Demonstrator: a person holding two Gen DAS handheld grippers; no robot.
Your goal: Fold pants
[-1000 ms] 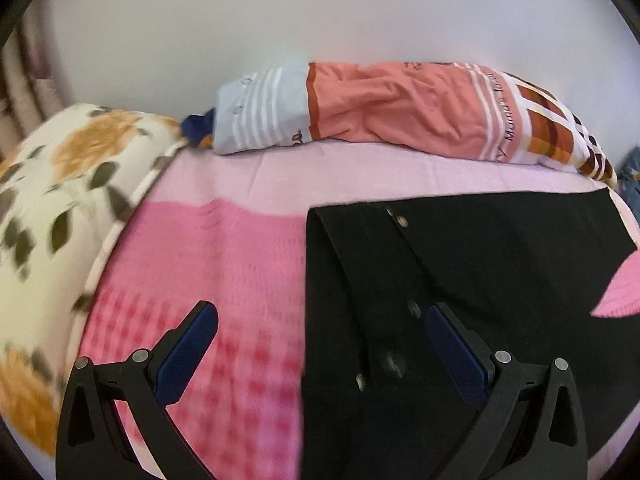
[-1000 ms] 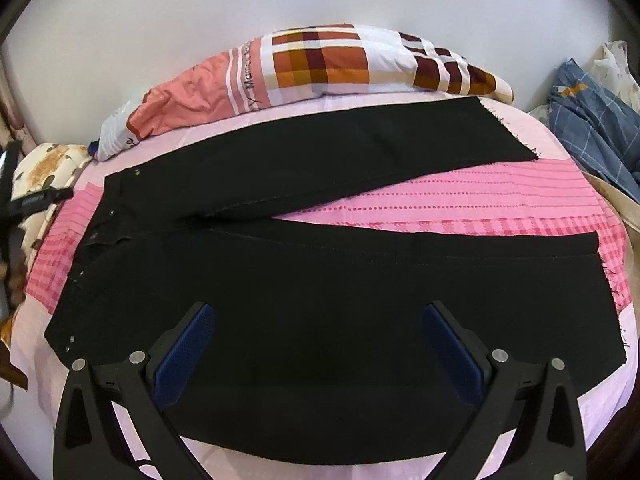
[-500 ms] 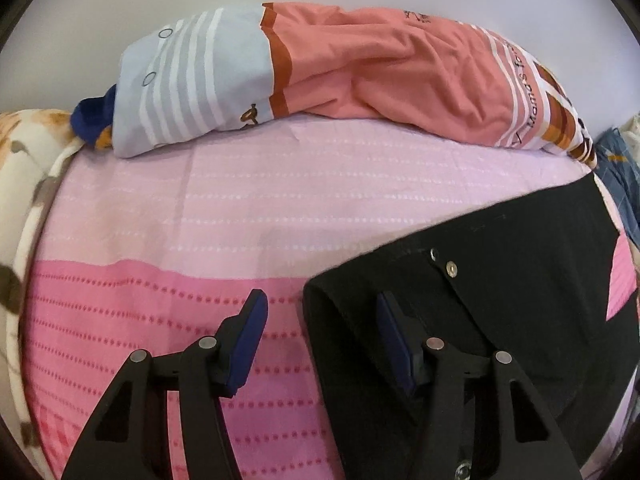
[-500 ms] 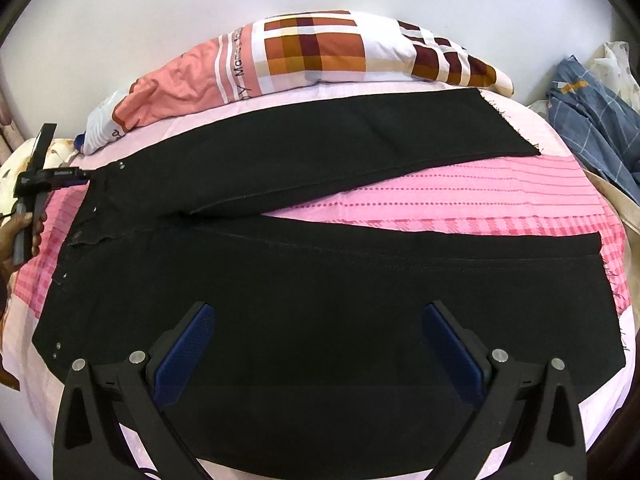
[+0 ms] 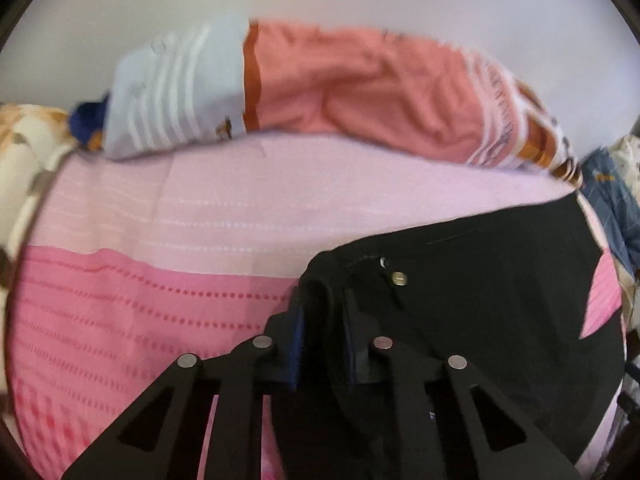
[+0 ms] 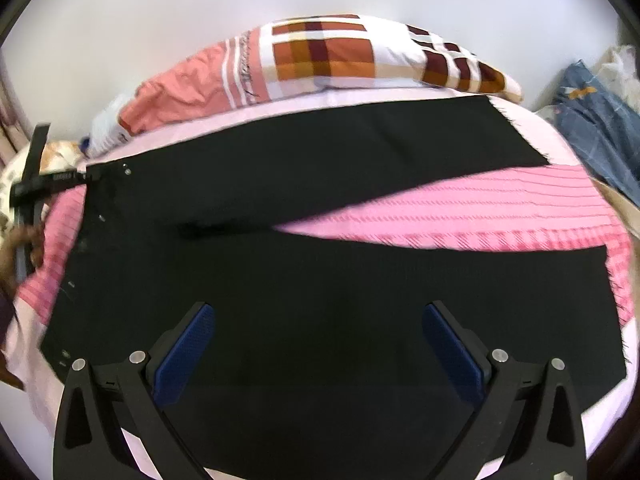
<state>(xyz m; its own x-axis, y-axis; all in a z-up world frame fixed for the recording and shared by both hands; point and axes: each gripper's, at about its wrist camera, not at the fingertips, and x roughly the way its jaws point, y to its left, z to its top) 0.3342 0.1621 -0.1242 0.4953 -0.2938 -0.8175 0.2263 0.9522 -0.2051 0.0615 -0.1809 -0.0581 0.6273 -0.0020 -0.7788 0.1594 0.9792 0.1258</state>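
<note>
Black pants [image 6: 320, 280] lie flat on the pink bedspread [image 6: 480, 216], waistband at the left, both legs spread to the right in a V. My left gripper [image 5: 324, 312] is at the far corner of the waistband. Its jaws are closing tight there, and the blue pads [image 5: 298, 328] press a raised fold of black cloth beside a metal button [image 5: 399, 278]. The right wrist view shows that gripper [image 6: 86, 176] at the far left, with a person's hand [image 6: 24, 244] holding it. My right gripper [image 6: 316, 344] hangs open over the near leg, nothing between its fingers.
A long patchwork pillow [image 6: 340, 56] in salmon, white and brown checks lies along the back wall, just beyond the far leg. Blue checked clothing [image 6: 596, 128] is heaped at the right edge. A floral cushion [image 5: 16, 140] sits at the left.
My left gripper moved forward along the waistband to its far corner and went from wide open to shut on the cloth. The right gripper stayed open in nearly the same place.
</note>
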